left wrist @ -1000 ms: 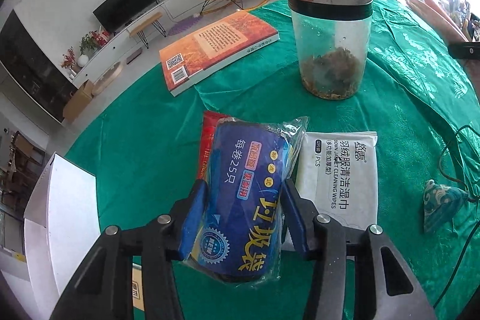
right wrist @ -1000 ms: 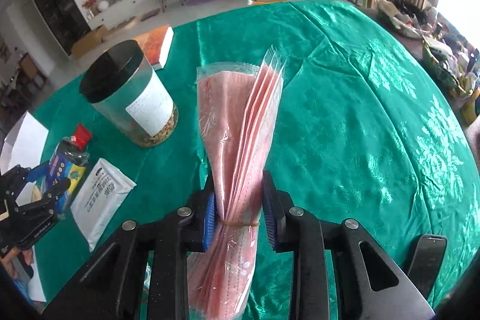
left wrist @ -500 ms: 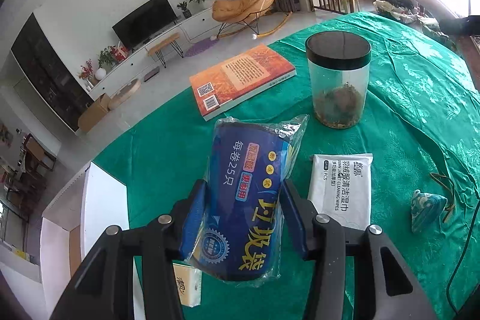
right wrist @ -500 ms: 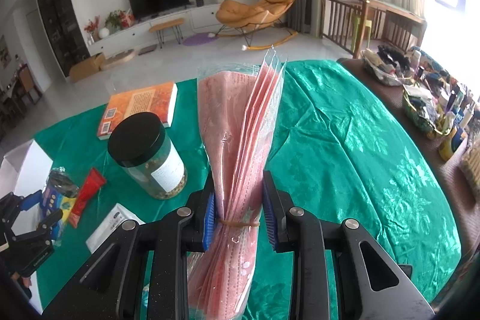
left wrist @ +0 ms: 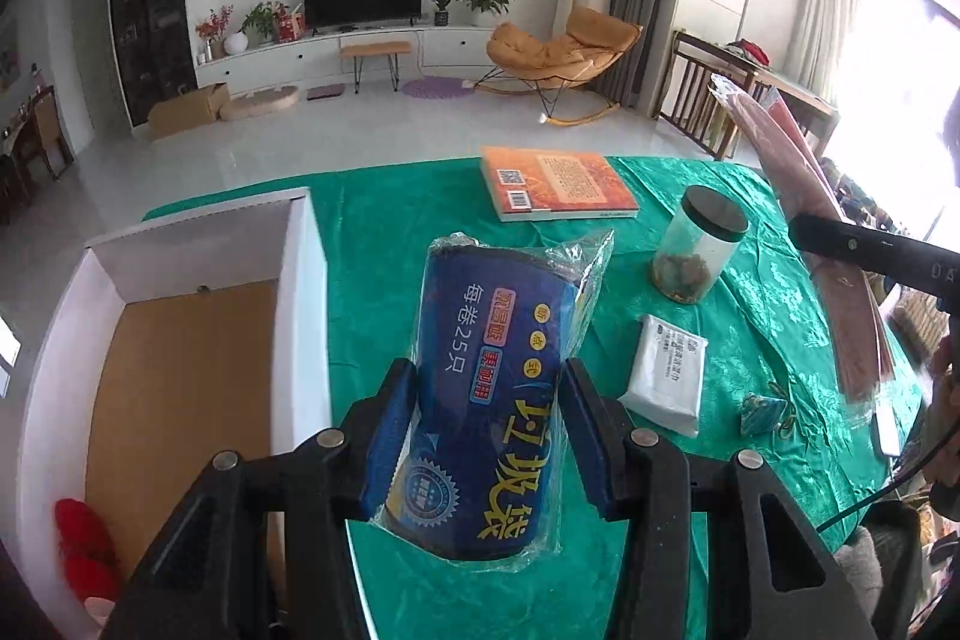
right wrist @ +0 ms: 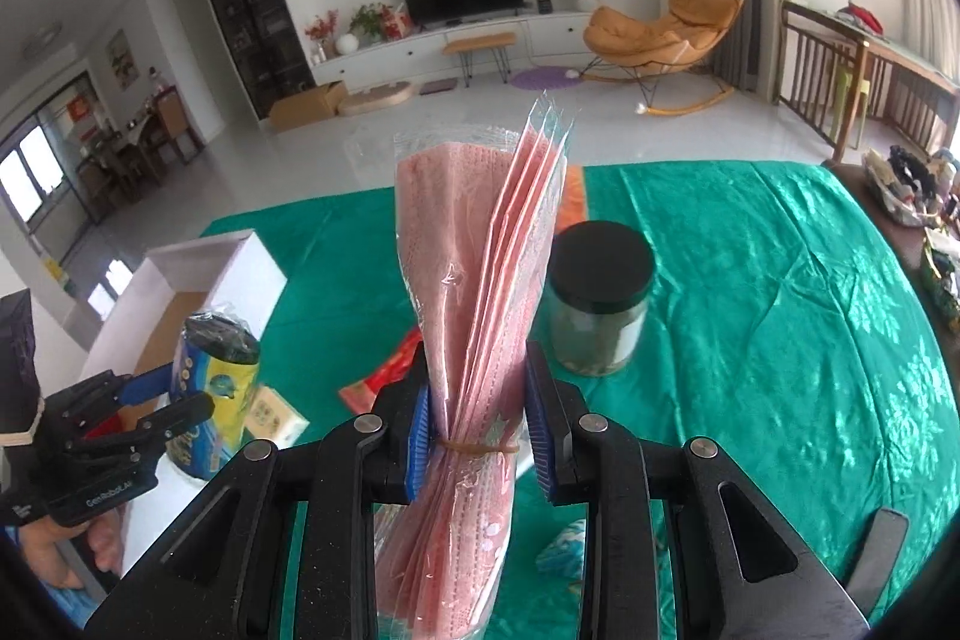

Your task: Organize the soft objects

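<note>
My left gripper (left wrist: 489,436) is shut on a blue roll of bin bags (left wrist: 498,388) in clear wrap, held up over the green tablecloth just right of a white cardboard box (left wrist: 300,292). From the right wrist view the same roll (right wrist: 210,388) shows at the lower left, beside the box (right wrist: 240,268). My right gripper (right wrist: 480,436) is shut on a bundle of pink face masks (right wrist: 474,316) in clear sleeves, bound by a rubber band and standing upright. A white wipes pack (left wrist: 666,376) lies on the cloth.
A glass jar with a black lid (left wrist: 696,250), an orange book (left wrist: 558,184) and a small blue patterned pouch (left wrist: 762,412) lie on the green table (right wrist: 780,310). Something red (left wrist: 84,538) sits in the box's near corner. A red packet (right wrist: 384,376) lies behind the masks.
Both grippers rose and swung left with their loads. The white box has come into full view under the left gripper; the jar and wipes pack now sit farther right.
</note>
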Tool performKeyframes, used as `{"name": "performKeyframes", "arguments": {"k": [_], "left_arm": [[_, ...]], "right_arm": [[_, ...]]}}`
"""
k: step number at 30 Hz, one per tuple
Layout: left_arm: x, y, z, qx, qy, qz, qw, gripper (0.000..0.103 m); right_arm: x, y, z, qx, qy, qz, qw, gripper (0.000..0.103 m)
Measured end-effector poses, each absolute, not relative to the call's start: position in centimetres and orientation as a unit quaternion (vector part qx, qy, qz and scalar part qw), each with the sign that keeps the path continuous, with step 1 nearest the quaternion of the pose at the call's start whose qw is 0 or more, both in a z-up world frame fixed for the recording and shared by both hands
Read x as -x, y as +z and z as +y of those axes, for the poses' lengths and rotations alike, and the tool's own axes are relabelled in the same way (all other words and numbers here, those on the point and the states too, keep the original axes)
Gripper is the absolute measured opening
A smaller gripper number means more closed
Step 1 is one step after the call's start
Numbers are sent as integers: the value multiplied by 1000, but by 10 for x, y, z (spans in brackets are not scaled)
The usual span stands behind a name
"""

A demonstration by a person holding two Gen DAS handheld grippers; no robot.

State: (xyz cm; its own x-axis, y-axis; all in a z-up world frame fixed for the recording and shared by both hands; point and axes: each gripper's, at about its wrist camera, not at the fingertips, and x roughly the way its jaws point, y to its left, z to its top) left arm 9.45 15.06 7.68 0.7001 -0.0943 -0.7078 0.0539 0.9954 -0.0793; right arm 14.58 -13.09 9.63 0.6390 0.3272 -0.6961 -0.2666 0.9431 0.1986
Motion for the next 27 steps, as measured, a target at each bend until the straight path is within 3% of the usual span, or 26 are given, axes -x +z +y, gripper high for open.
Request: {"name": "performKeyframes", "arguments": {"k": [8, 10, 11, 12, 13, 14, 20, 27], "left_arm": [[-4, 69, 318, 52, 153, 388, 908, 50], [14, 54, 346, 62, 194, 394, 896, 60], [21, 49, 355, 70, 207, 393, 893, 78], [28, 43, 361, 79, 217, 388, 892, 91], [34, 40, 364, 87, 224, 381, 893, 93], [39, 38, 364, 94, 224, 373, 895, 93], [36, 40, 328, 116, 170, 337, 919, 93], [0, 52, 203, 85, 17, 327, 941, 93]], "right_arm": [[-82, 109, 82, -51, 400, 407, 820, 29], [-68, 101, 124, -52, 437, 418, 795, 31], [-63, 96, 139, -49, 450, 421, 786, 37], [-58, 90, 151, -40, 461, 424, 779, 58], [-54, 83, 158, -33, 468, 428, 772, 70], [-52, 77, 157, -31, 468, 428, 772, 74], [-54, 45, 90, 4, 372, 394, 840, 74], [-58, -30, -48, -24, 224, 440, 869, 74]]}}
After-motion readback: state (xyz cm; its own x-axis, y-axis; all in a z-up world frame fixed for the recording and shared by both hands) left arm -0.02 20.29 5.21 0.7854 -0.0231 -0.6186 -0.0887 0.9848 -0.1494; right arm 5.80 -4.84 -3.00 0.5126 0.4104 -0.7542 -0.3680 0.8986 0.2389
